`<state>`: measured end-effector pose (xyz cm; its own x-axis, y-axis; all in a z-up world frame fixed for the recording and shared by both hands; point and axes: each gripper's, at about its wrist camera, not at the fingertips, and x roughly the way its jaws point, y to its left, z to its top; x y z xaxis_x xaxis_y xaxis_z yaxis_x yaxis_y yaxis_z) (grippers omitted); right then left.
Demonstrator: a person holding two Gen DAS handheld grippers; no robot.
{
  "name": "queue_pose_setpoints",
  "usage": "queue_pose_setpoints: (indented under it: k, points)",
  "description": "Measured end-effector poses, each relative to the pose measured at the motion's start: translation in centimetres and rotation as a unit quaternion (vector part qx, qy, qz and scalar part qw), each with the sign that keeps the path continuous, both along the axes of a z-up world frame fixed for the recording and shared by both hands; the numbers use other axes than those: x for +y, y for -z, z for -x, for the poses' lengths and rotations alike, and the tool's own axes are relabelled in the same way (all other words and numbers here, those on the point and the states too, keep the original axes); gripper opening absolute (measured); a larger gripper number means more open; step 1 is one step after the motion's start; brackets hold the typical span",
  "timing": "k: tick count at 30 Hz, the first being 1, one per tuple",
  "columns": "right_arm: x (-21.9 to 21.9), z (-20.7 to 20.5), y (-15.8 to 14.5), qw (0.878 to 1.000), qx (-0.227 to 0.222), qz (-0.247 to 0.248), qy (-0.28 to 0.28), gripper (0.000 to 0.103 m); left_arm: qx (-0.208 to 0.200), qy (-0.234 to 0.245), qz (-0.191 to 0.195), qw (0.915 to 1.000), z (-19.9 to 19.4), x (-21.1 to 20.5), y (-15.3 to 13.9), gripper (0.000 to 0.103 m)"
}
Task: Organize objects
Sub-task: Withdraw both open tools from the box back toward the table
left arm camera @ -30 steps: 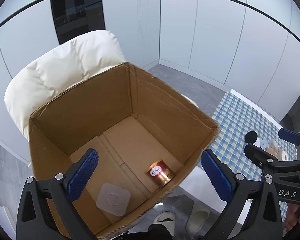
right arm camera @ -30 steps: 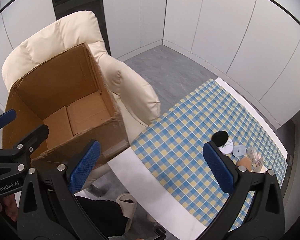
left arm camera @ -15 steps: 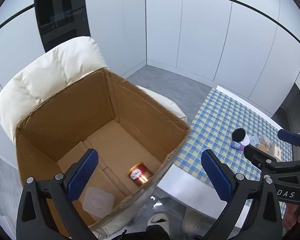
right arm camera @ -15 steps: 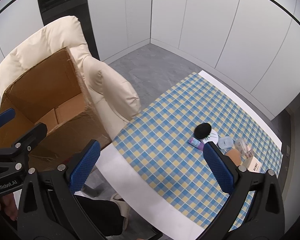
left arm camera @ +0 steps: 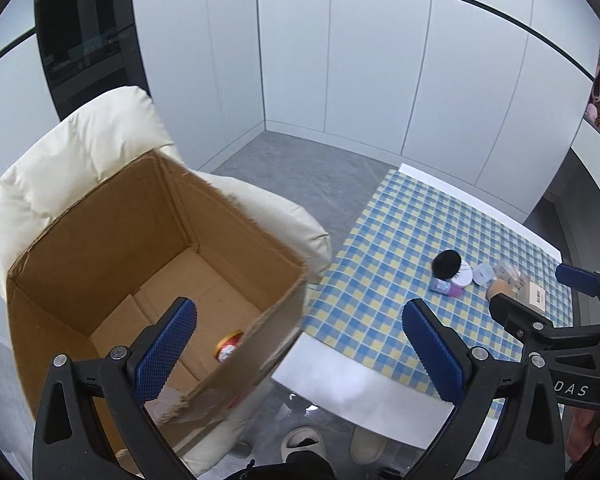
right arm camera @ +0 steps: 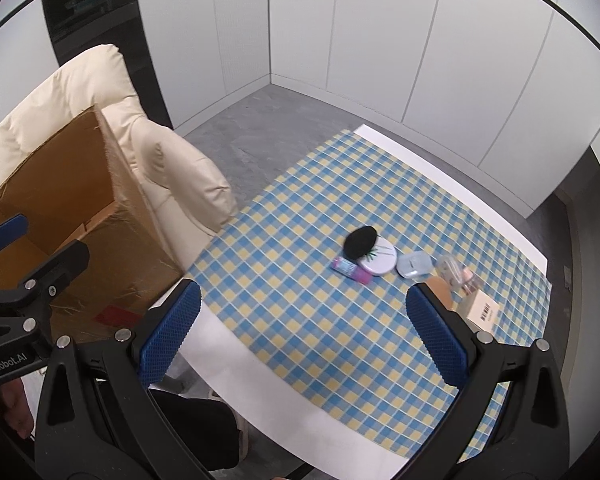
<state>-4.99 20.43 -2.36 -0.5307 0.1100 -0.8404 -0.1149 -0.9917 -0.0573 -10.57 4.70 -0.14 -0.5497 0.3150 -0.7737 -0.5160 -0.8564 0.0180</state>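
An open cardboard box point(left arm camera: 100, 236) stands on a cream armchair point(left arm camera: 80, 148); a red can point(left arm camera: 229, 347) lies on its floor. On the checked tablecloth point(right arm camera: 300, 320) sit a black round object point(right arm camera: 360, 240), a white round tin point(right arm camera: 378, 259), a purple tube point(right arm camera: 350, 270), a pale blue case point(right arm camera: 414, 263), a clear packet point(right arm camera: 454, 274) and a small carton point(right arm camera: 484, 310). My left gripper point(left arm camera: 300, 344) is open and empty above the box's near edge. My right gripper point(right arm camera: 304, 332) is open and empty above the table, short of the items.
The table's white front edge point(right arm camera: 260, 384) is below my right gripper. The box point(right arm camera: 60, 200) and armchair point(right arm camera: 172, 152) stand left of the table. Slippers point(left arm camera: 304, 440) lie on the grey floor point(right arm camera: 268, 120). White wall panels close off the back.
Both grippers have swung right, away from the box toward the table. The box slid left in both views and the table items came closer to centre. Both stay open.
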Motion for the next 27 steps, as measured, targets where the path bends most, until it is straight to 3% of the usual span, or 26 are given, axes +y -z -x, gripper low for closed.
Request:
queue_pose_setpoints:
  k: [27]
  points:
    - [10.4, -5.2, 0.0, 0.994, -0.021, 0.021, 0.102, 0.103, -0.004, 0.093, 0.003, 0.9956, -4.6, 9.6, 0.3, 0.102]
